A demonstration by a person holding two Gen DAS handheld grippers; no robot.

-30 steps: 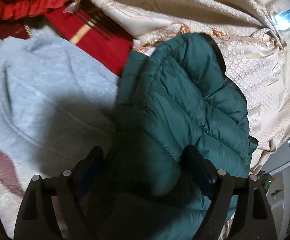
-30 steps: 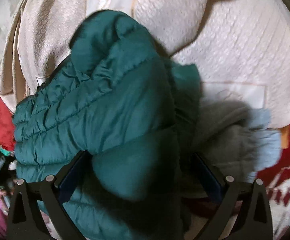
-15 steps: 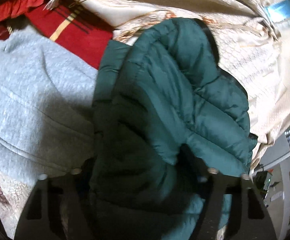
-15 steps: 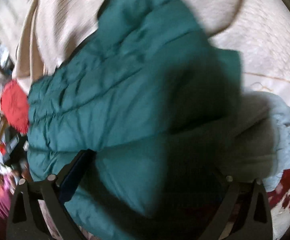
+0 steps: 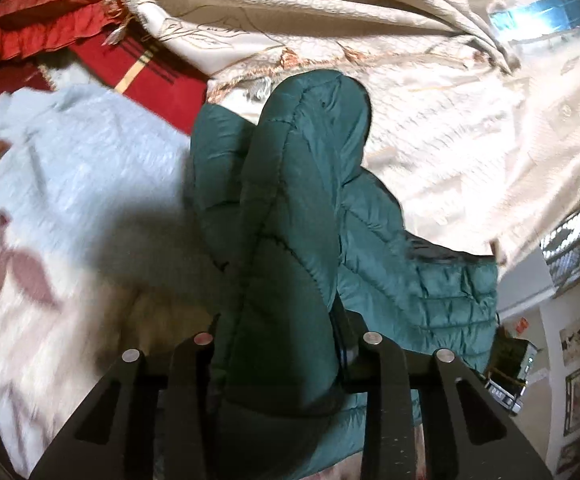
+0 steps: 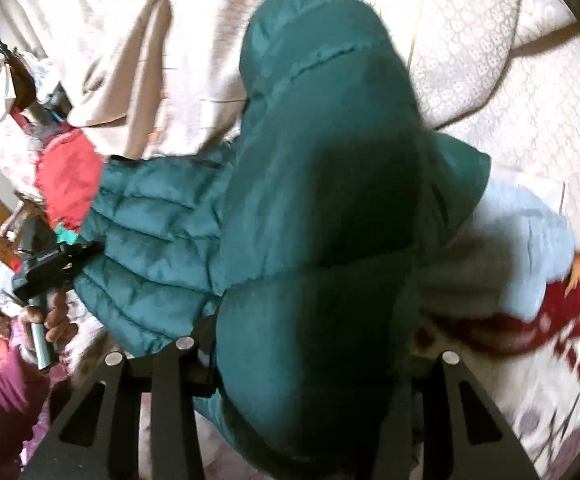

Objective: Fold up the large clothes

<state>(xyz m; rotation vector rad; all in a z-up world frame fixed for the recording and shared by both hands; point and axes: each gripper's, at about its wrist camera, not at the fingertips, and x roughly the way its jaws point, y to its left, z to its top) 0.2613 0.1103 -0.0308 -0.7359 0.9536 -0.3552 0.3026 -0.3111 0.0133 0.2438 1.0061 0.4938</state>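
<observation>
Teal quilted puffer jacket (image 5: 290,216), glossy, bunched into a thick fold. Pinched in left gripper (image 5: 277,340) and right gripper (image 6: 310,344), jaws just closing onto padding.

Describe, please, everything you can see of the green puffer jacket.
The green puffer jacket is dark teal, quilted in stitched, padded channels with a slightly shiny shell. It lies bunched on the bed over a cream patterned bedspread, beside a pale blue garment. Both claws have just been closing on it: the left claw pinches one padded fold, and the right claw clamps a thicker one. The gripped parts rise towards the cameras, while the rest trails behind.
</observation>
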